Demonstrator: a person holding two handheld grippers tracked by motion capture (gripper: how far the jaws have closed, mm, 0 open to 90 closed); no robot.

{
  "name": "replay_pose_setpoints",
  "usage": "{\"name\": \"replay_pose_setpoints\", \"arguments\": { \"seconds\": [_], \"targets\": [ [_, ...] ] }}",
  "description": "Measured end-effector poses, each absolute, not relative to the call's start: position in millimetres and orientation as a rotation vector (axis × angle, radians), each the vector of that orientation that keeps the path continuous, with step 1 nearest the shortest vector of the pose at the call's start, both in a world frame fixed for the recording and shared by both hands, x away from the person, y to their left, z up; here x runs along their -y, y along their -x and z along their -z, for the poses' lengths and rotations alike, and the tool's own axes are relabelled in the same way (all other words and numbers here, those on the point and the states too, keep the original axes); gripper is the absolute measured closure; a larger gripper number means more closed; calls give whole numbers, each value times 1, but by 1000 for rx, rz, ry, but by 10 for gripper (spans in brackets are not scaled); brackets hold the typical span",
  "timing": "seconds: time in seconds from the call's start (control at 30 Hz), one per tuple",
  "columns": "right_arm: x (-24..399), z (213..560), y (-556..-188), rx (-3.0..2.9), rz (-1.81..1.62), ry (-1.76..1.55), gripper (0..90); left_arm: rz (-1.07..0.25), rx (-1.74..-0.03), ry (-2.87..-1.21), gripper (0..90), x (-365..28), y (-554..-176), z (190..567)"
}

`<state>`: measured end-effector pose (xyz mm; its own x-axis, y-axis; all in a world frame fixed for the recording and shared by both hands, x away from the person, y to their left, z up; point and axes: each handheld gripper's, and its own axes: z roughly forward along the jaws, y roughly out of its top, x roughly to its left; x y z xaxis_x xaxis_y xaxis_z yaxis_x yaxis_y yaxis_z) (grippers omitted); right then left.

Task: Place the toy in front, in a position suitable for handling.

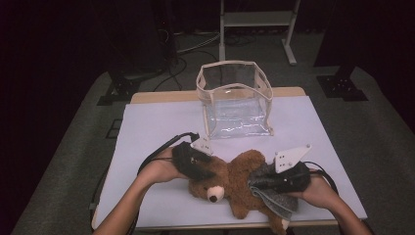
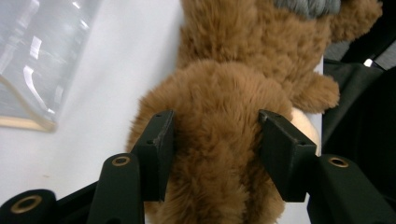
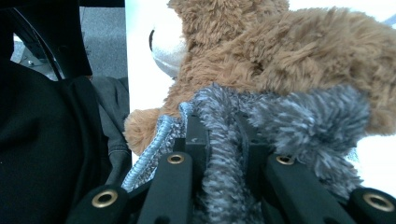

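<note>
The bear (image 1: 230,178) lies on the surface (image 1: 156,127), near the person's edge, with its head toward the left hand and its white muzzle turned to the person. A grey cloth (image 1: 274,196) lies over its body on the right side. Behind them, near the far edge of the surface, stands a clear bag (image 1: 235,98) with a beige rim, well apart from the bear.

The left tool (image 1: 203,169) is at the bear's head. In the left gripper view, its two black jaws stand on both sides of a brown furry part of the bear (image 2: 219,116), with the fur between them. The jaws are partly apart. The fur touches the inner faces of both jaws, but I cannot tell for sure if the pads really squeeze it; it looks more like a loose hold than a firm one.

The right tool (image 1: 262,182) is at the bear's body, where the cloth lies. In the right gripper view, the jaws are close together and a fold of the grey cloth (image 3: 224,154) comes up between them, so this tool is clenched on the cloth. The fluffy cloth spreads over both jaws, and a stitched edge hangs at the left jaw. Just behind the cloth is the bear (image 3: 280,51), with its muzzle at the upper left.
</note>
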<state>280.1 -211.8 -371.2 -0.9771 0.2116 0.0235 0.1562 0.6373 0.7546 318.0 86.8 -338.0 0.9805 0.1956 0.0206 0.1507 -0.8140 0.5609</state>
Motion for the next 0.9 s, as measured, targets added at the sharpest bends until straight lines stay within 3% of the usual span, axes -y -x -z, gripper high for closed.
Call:
{"name": "replay_pose_setpoints", "arguments": {
  "seconds": [0.17,0.37,0.53,0.67,0.9],
  "targets": [
    [218,367,-279,-2785,-1286,-313,771,-93,-208,-2529,513,-86,-308,346],
    [225,323,-279,-2730,-1312,-259,771,-145,-171,-2538,507,-87,-293,349],
    [207,284,-283,-2682,-1295,-157,769,-165,-132,-2534,507,-88,-283,351],
    [195,287,-300,-2717,-1296,-179,769,-157,-97,-2530,507,-89,-275,352],
    [164,322,-305,-2916,-1171,-129,768,-135,-68,-2521,506,-91,-268,353]
  ]
}}
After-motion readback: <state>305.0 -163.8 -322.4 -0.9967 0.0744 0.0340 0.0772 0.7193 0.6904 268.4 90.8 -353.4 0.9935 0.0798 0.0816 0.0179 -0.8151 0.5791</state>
